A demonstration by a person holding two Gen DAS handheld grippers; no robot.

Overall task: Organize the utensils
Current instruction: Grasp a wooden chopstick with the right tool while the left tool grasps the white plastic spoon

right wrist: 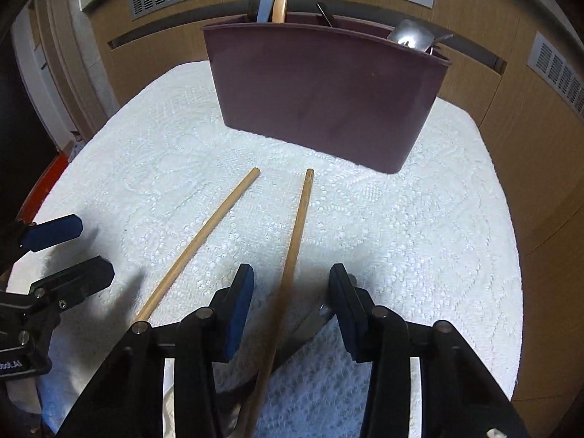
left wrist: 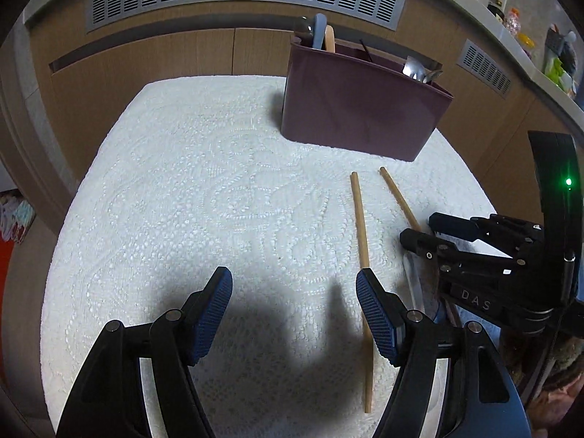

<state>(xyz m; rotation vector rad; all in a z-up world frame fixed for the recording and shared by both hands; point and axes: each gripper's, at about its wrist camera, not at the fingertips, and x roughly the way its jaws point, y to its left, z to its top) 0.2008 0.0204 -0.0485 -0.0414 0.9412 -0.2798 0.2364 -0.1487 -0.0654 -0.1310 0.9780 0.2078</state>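
On the left, the left gripper [left wrist: 294, 314] hovers low over the white crocheted cloth [left wrist: 175, 189] with its jaws wide apart and nothing between them. Its right pad [left wrist: 377, 314] sits just beside the left chopstick [left wrist: 361, 255], near the stick's middle, without closing on it.

Moving rightward, the two wooden chopsticks lie flat on the cloth, splayed a little — their far tips near each other and pointing toward the holder, their near ends running back under the tools. The right chopstick [right wrist: 294, 252] passes between the pads of the right gripper [right wrist: 290, 306], whose jaws are apart, straddling the stick but not yet clamped on it. A flat metal piece [right wrist: 310, 325], perhaps a knife blade, lies under that gripper; too little of it shows to be sure.

Farther back and to the right stands the maroon utensil holder [left wrist: 357, 106], upright on the cloth. It already carries several pieces: a blue handle [right wrist: 265, 3] and a wooden handle [right wrist: 280, 9] at its left end, a dark thin one in the middle, and metal spoons [right wrist: 410, 38] at its right end.

So the sorting looks well advanced — most utensils are in the holder, while both chopsticks, and possibly the metal piece, are left on the cloth.
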